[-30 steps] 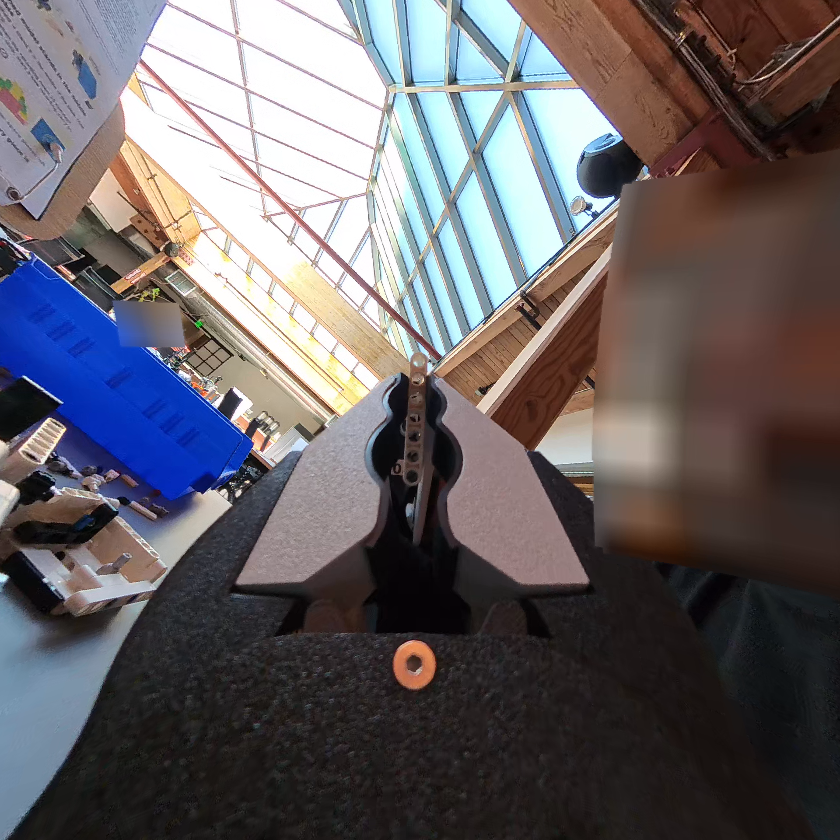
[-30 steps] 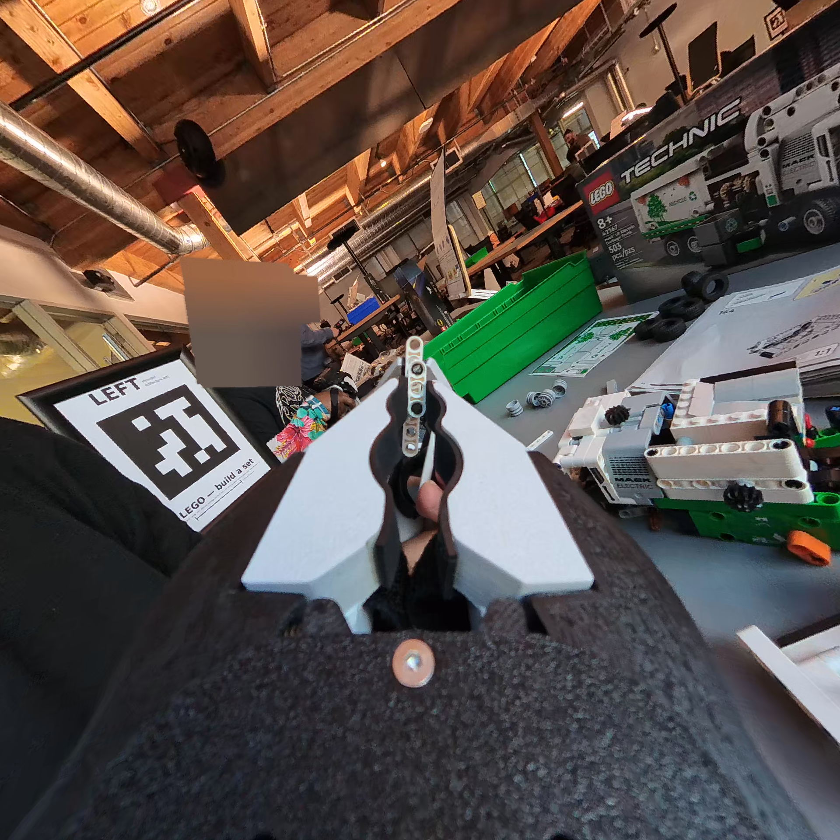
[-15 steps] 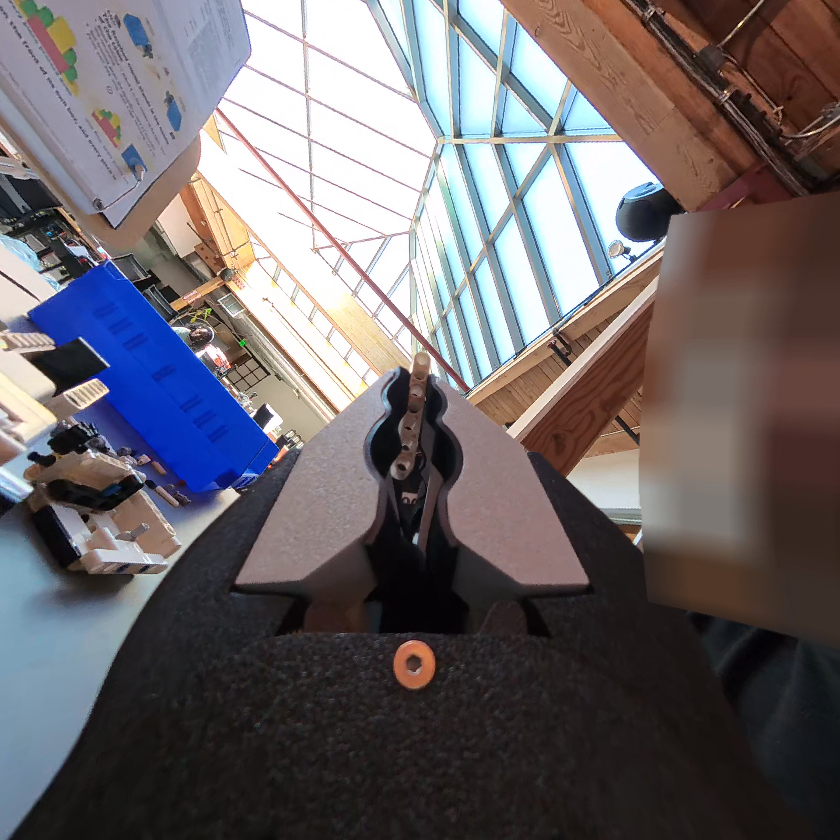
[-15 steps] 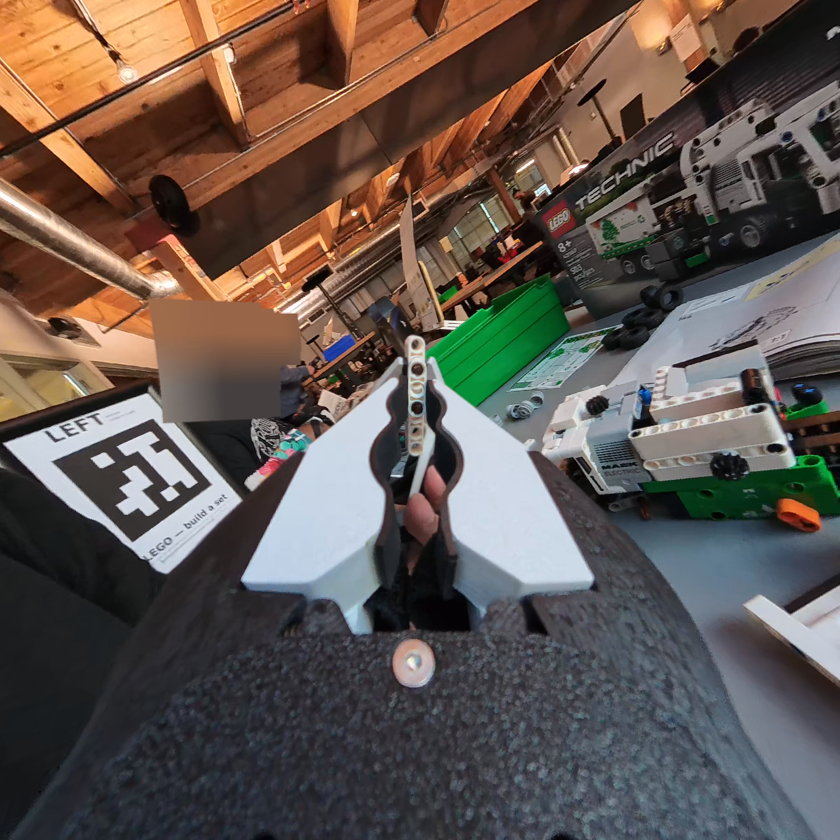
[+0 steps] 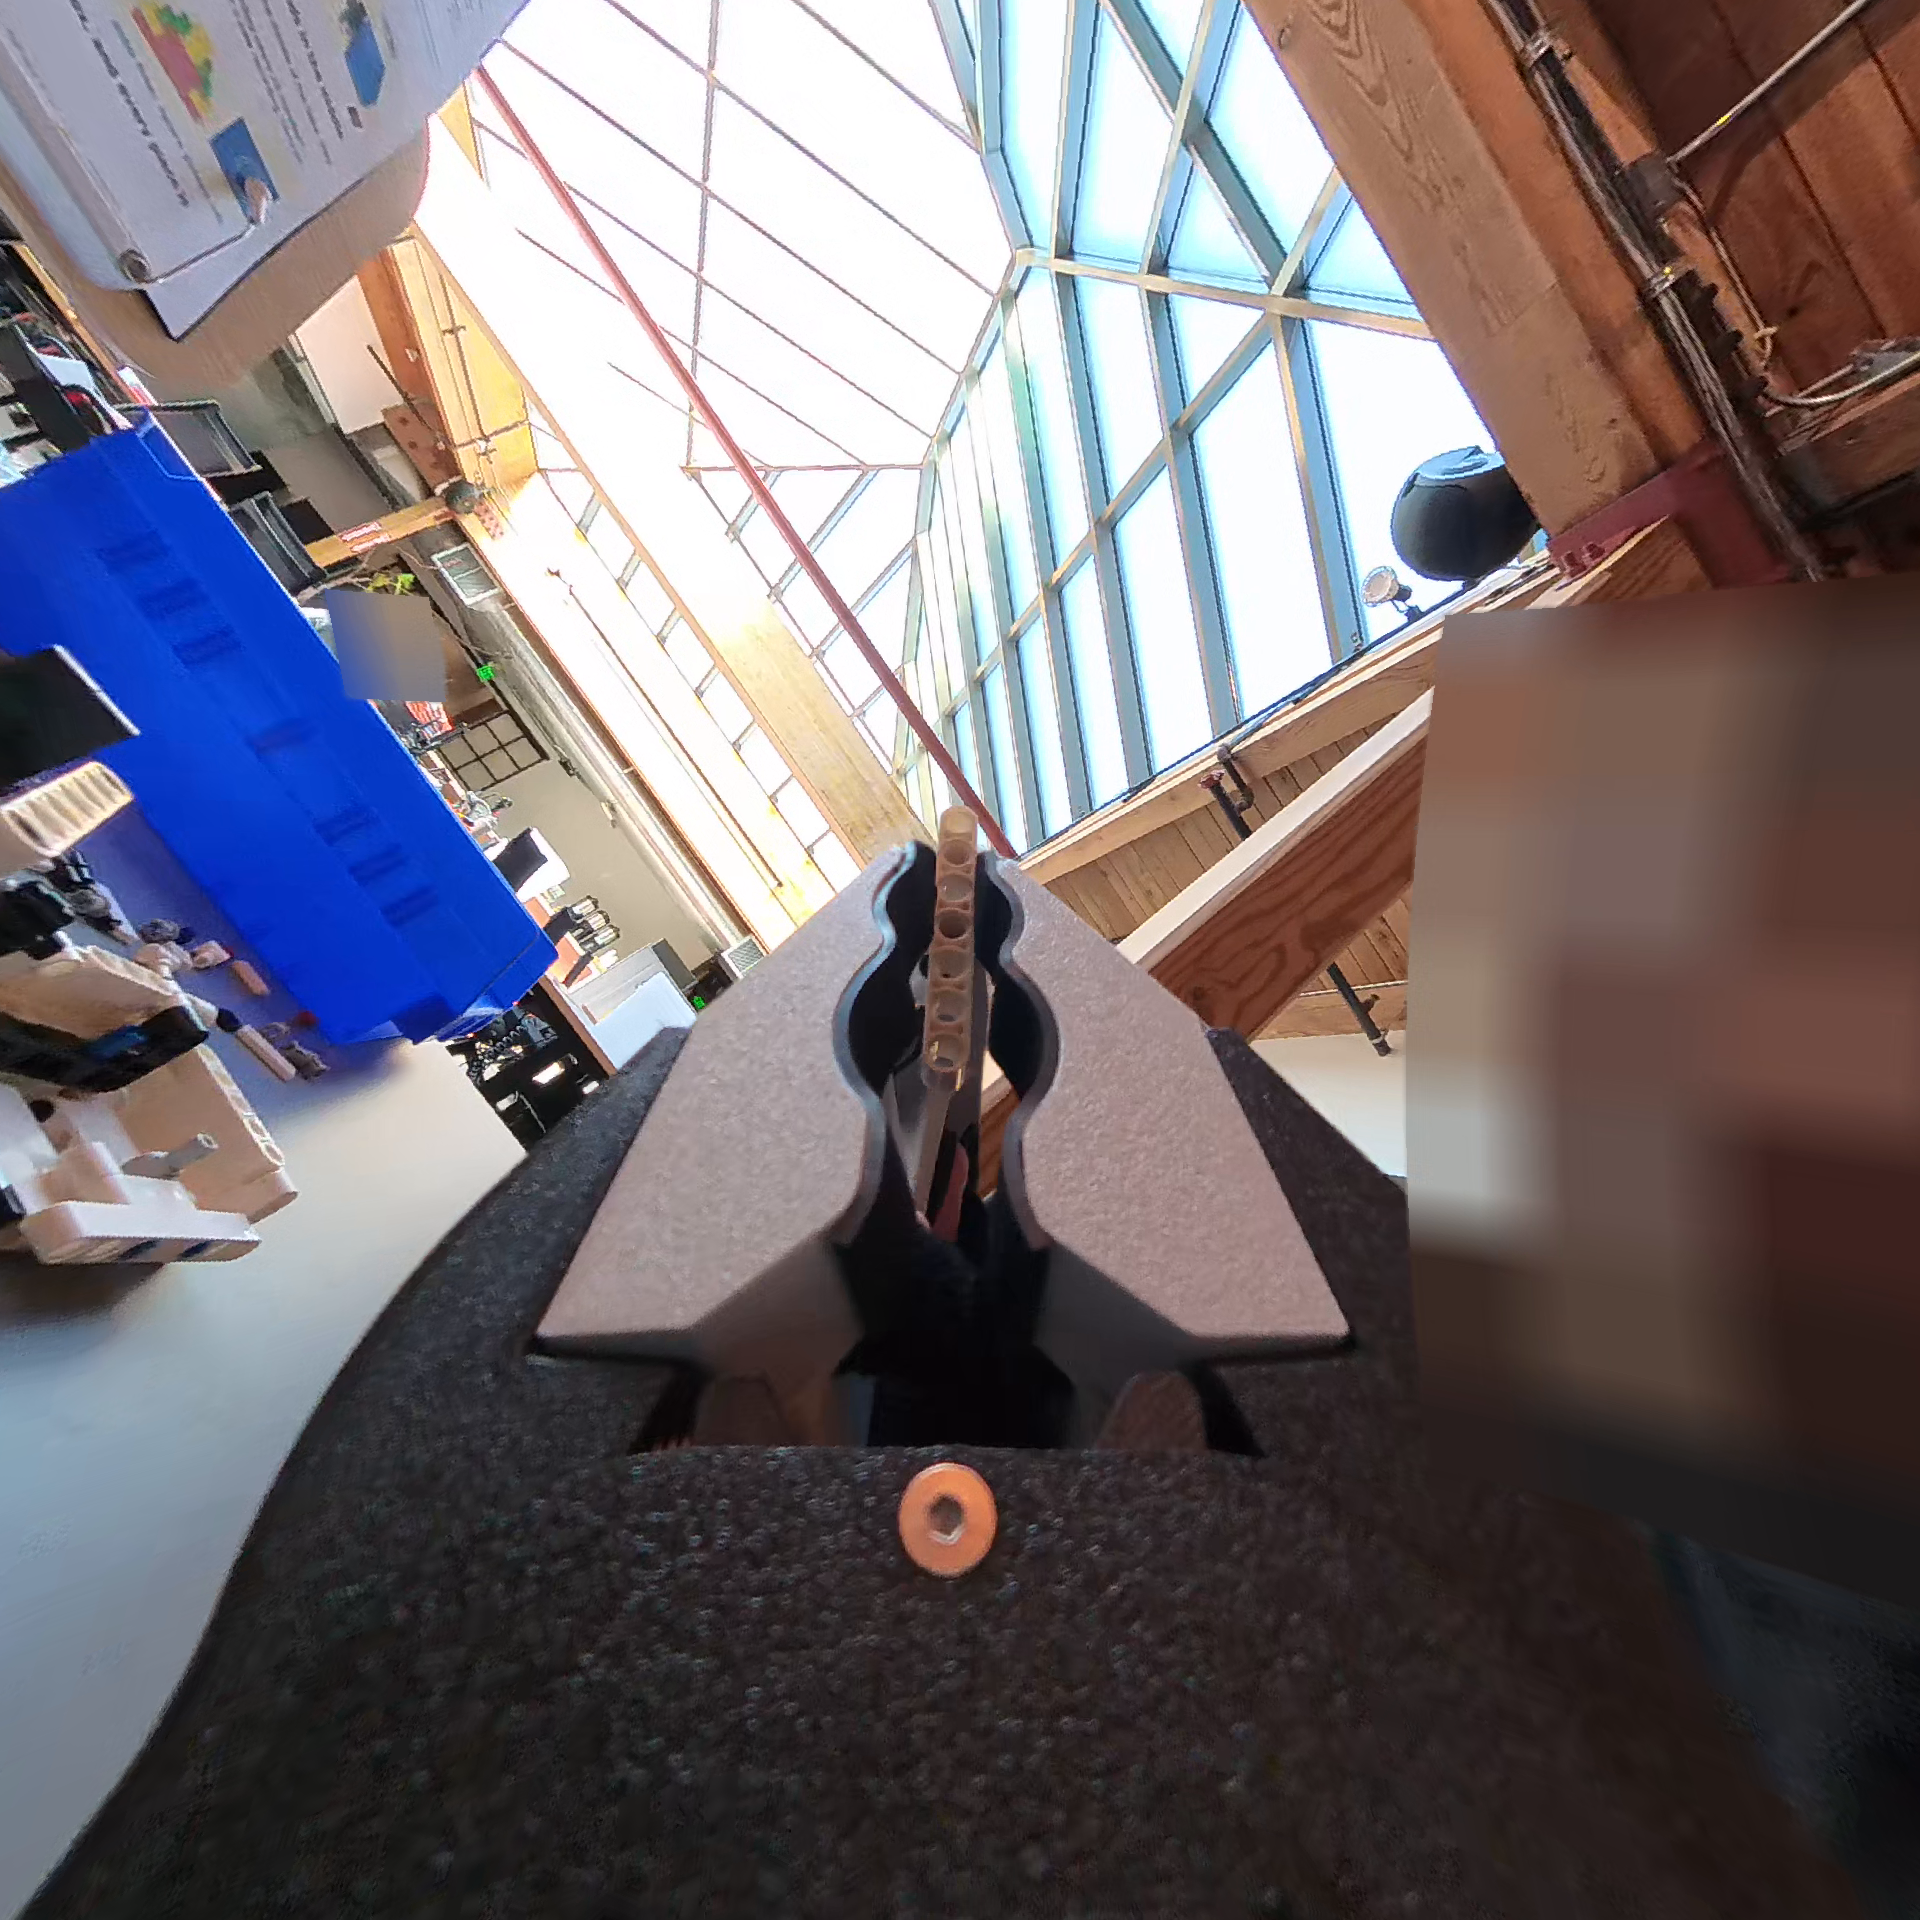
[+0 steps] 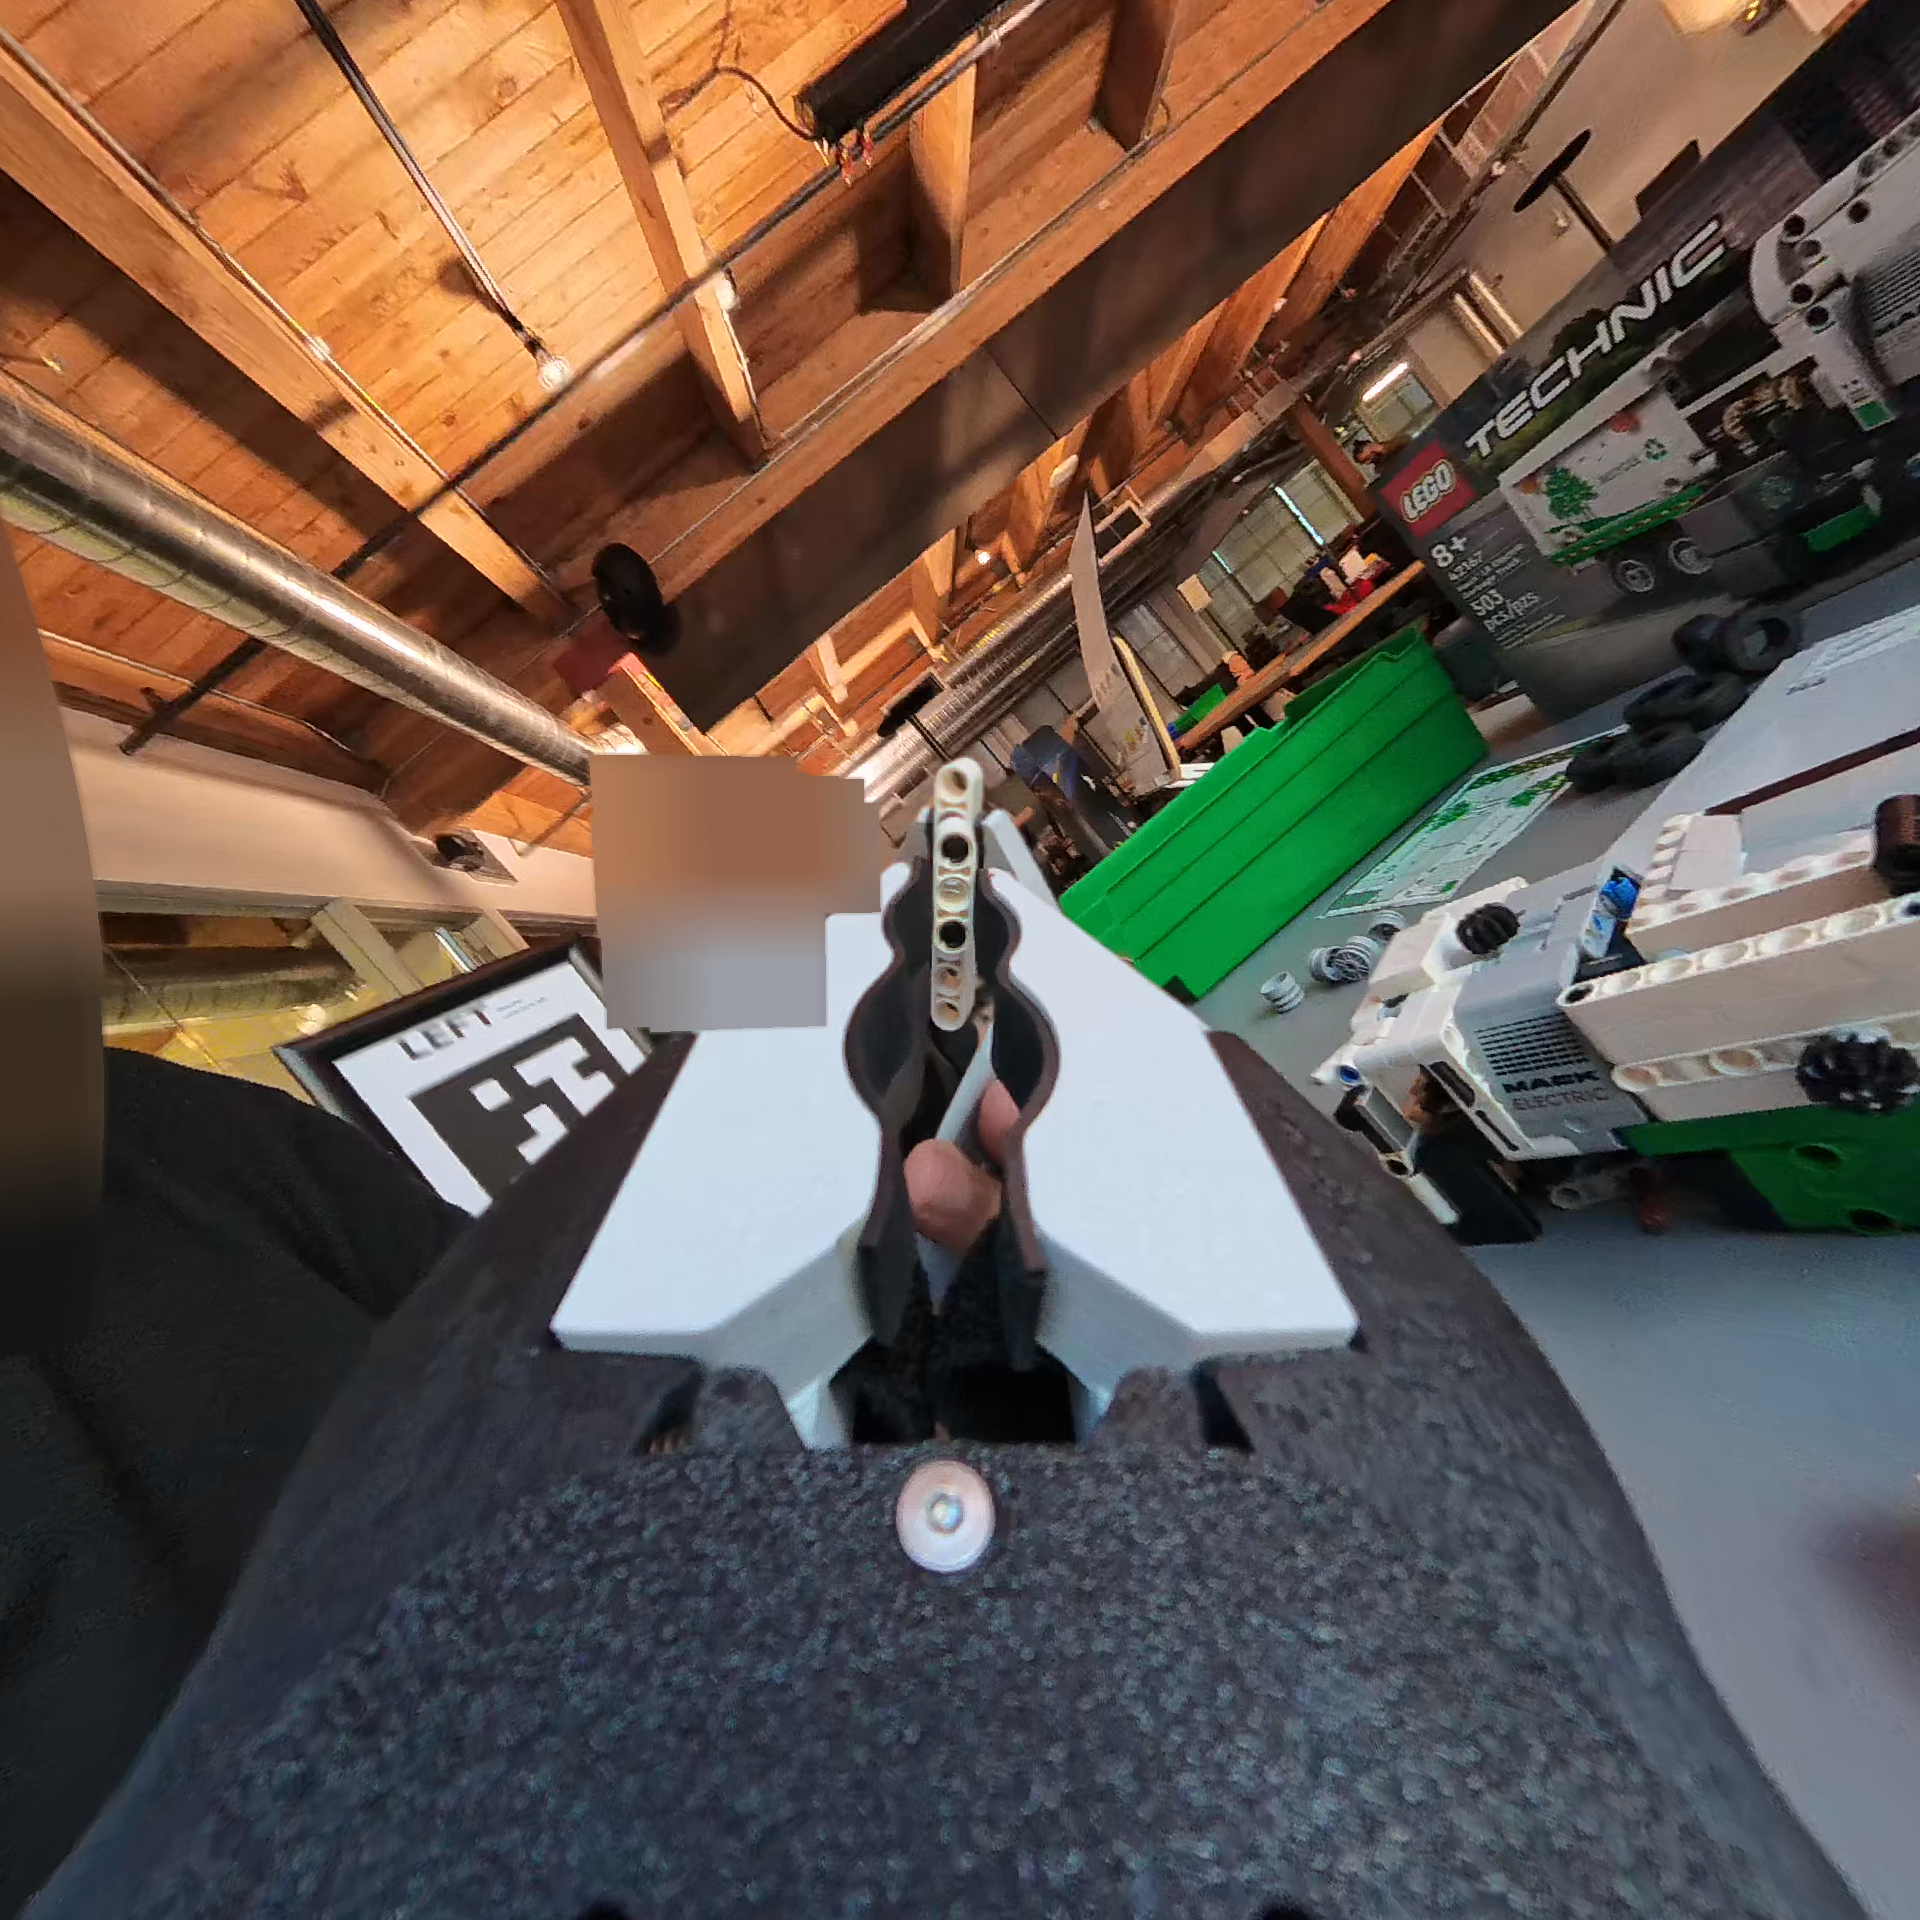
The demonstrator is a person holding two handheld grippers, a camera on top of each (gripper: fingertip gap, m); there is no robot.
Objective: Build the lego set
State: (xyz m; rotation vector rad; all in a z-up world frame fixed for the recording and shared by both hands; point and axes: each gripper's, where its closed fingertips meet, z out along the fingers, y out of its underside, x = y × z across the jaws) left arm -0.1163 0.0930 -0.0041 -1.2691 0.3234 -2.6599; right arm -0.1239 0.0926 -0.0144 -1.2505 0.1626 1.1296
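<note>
1. The left gripper [image 5: 951,883] stays closed on a tan holed beam [image 5: 951,961], tilted further toward the skylight than before.
2. The right gripper [image 6: 956,883] stays clamped on a white holed beam [image 6: 954,904].
3. The part-built truck [image 6: 1621,1029] sits on the grey desk [image 6: 1662,1351], now nearer the frame's right edge.

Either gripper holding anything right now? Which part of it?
Both are: each of the left gripper and the right gripper is shut on the upper, tip-side stretch of a pale holed Lego beam, its top poking out.
</note>
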